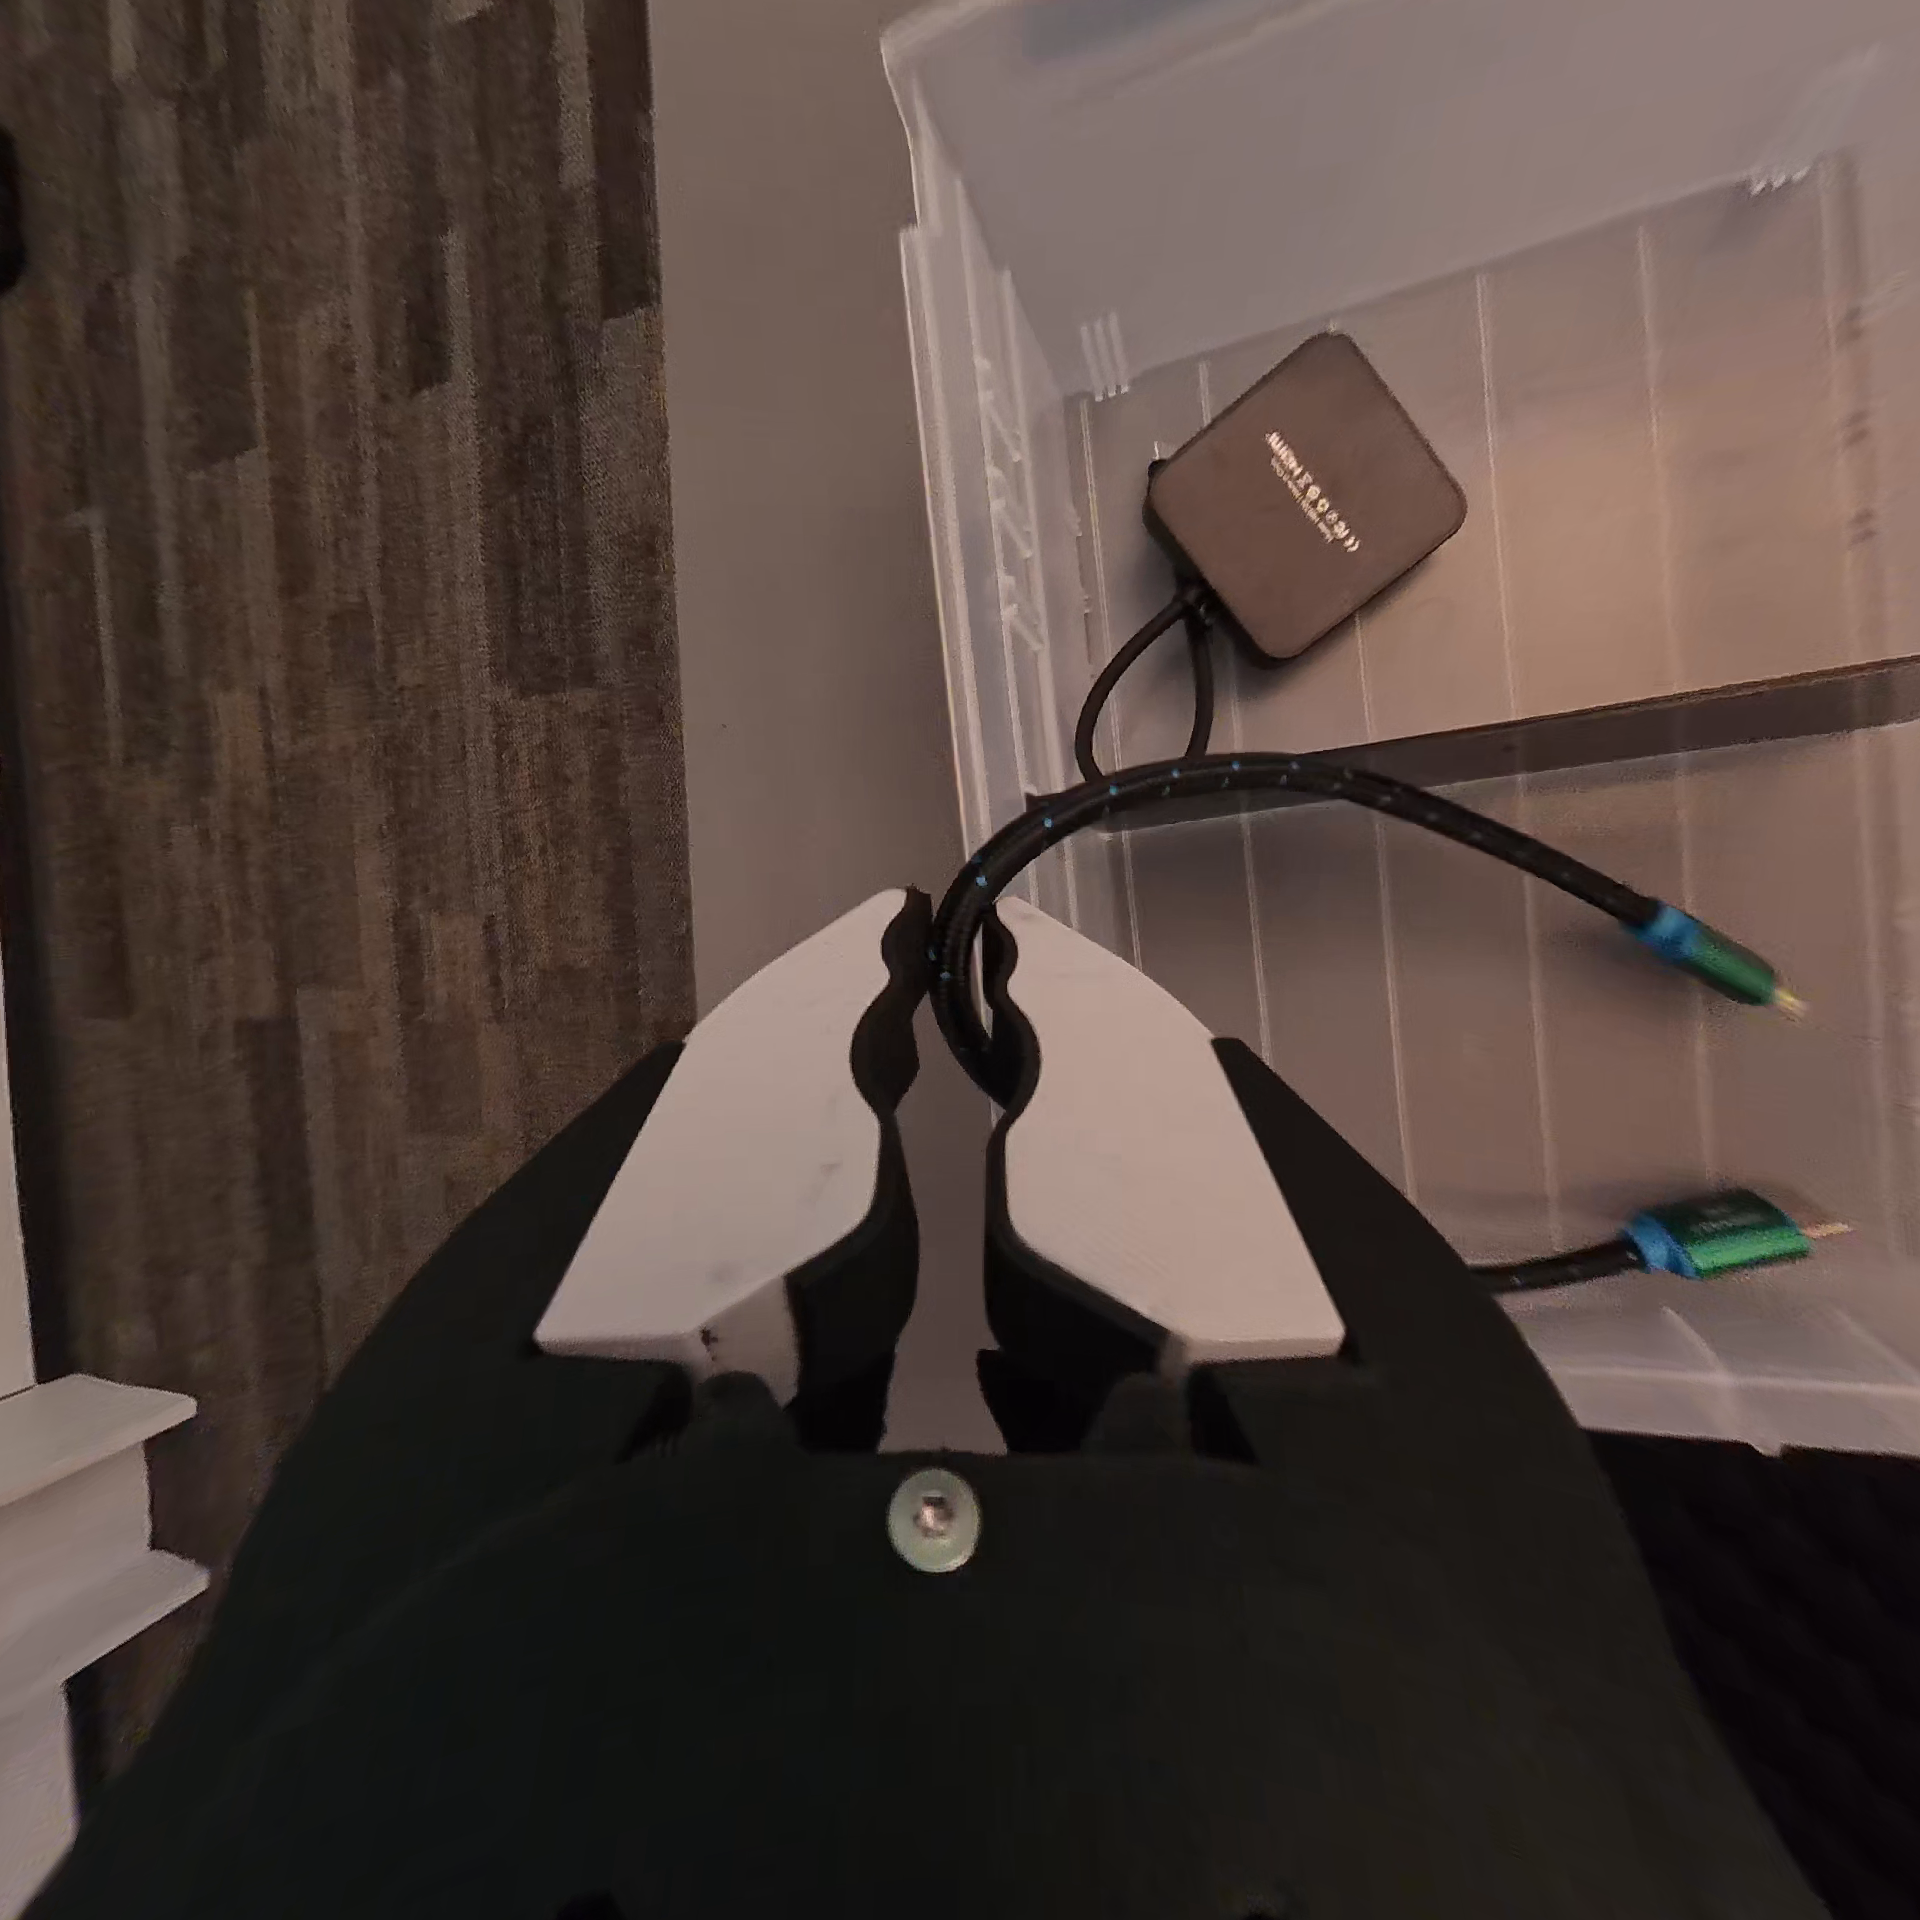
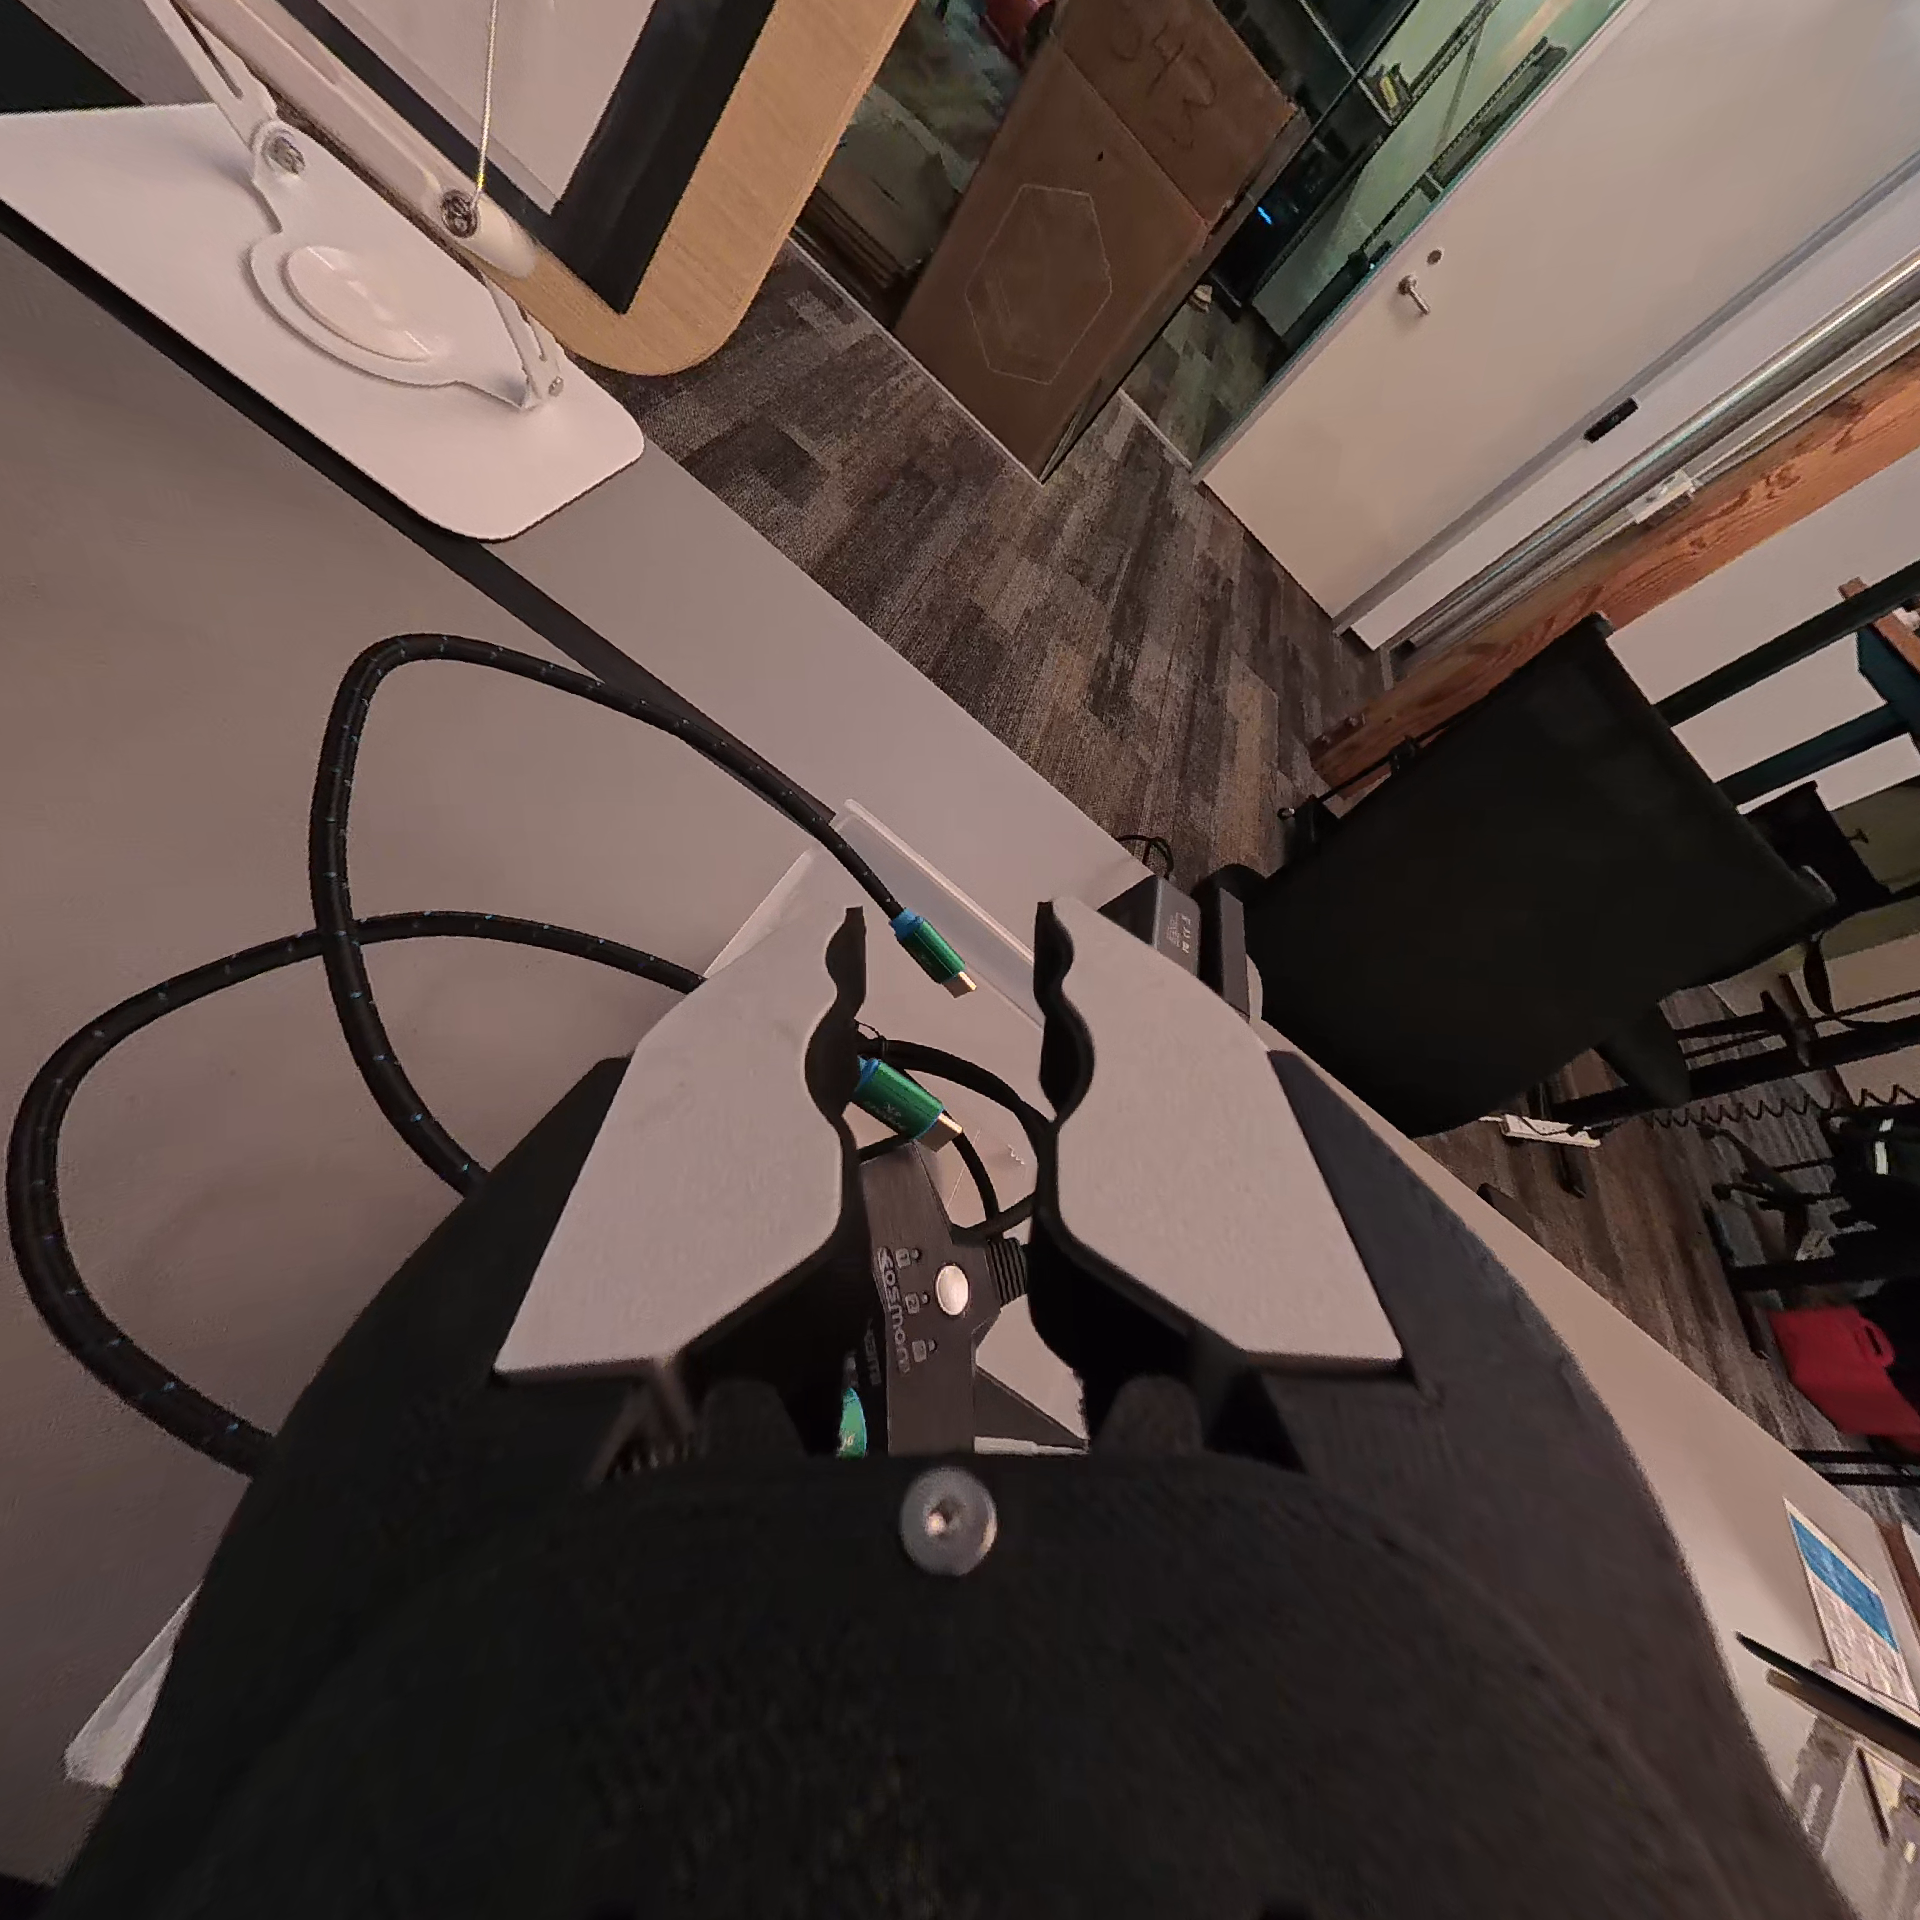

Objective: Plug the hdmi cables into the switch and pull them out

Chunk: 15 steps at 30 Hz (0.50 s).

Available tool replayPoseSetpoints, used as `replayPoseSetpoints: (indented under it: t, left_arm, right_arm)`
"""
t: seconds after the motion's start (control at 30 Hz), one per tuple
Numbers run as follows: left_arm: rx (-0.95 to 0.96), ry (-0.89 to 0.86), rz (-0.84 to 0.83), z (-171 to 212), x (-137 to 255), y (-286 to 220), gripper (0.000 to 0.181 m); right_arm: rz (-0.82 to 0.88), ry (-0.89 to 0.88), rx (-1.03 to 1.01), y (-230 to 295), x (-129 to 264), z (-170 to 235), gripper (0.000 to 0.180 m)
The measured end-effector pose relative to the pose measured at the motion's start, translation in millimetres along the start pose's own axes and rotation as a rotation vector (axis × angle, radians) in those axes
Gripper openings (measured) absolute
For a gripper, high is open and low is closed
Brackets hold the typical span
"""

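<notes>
In the left wrist view my left gripper (image 1: 951,925) is shut on a black braided HDMI cable (image 1: 1299,779). The cable arcs to the right and its green and blue plug (image 1: 1704,961) hangs free. A second green plug (image 1: 1720,1247) lies in a clear plastic bin (image 1: 1558,312). A black square box (image 1: 1304,494) with a short black lead sits deeper in the bin. In the right wrist view my right gripper (image 2: 951,935) is open above the black switch (image 2: 925,1299), which shows in the gap between the fingers. Two green plugs (image 2: 899,1101) (image 2: 930,951) lie loose beyond the switch.
Braided cables (image 2: 343,831) loop over the grey table on the left. A white monitor stand base (image 2: 343,312) sits at the far left corner. The table edge drops to carpet (image 2: 1039,582). A black chair (image 2: 1507,883) and a small black device (image 2: 1174,935) stand on the right.
</notes>
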<state>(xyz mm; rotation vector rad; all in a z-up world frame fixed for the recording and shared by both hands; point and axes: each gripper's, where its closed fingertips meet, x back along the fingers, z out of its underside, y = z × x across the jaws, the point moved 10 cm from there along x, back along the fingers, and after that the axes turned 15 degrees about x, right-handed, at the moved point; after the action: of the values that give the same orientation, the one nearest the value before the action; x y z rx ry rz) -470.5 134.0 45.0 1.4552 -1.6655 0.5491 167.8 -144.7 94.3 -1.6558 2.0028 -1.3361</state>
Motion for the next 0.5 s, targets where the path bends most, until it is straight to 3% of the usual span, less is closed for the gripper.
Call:
replayPoseSetpoints:
  t: [0.1, 0.3, 0.4, 0.5]
  left_arm:
    - [0.017, -0.133, -0.012, -3, 44, 0, 0.008]
    - [-0.081, -0.657, 0.077, 3, 170, -44, 0.008]
    - [-0.215, -0.854, 0.296, 11, 209, -90, 0.005]
    - [-0.31, -0.936, 0.553, 15, 224, -139, 0.005]
  right_arm:
    - [0.003, -0.001, 0.011, 0, 1, -1, 0.032]
    - [0.016, -0.004, 0.028, 0, 3, -4, 0.032]
    - [0.016, -0.004, 0.036, 1, 4, -5, 0.032]
    - [0.009, -0.003, 0.037, 0, 5, -4, 0.032]
